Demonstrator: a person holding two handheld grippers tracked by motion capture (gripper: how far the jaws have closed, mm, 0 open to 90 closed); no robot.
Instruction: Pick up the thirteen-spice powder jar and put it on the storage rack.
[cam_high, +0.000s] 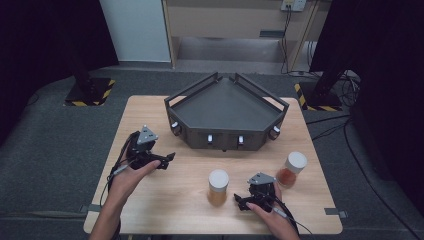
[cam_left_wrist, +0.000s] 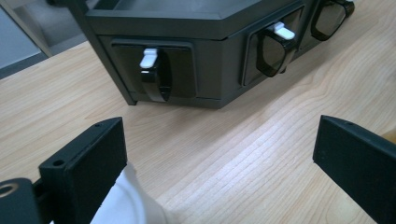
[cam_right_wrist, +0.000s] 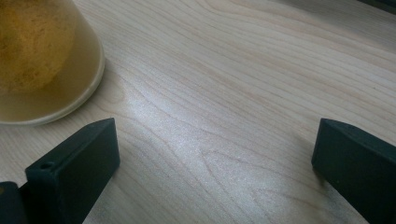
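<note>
A dark grey angular tray (cam_high: 226, 131) stands at the back middle of the wooden table (cam_high: 165, 200), with small white latches along its front wall. My left gripper (cam_high: 167, 159) rests at the left of the table and points toward the tray. In the left gripper view it (cam_left_wrist: 219, 140) is open with nothing between its jaws, and it faces the tray's wall (cam_left_wrist: 210, 60) and a white latch (cam_left_wrist: 149, 58). My right gripper (cam_high: 241, 201) lies near the front edge. It (cam_right_wrist: 215, 140) is open over bare wood, beside a jar of yellow contents (cam_right_wrist: 42, 60).
The white-lidded jar of yellow powder (cam_high: 218, 187) stands front middle, just left of my right gripper. A second white-lidded jar with orange-red contents (cam_high: 291, 170) stands at the right. Past the table's far edge are black stands with striped bases (cam_high: 91, 92).
</note>
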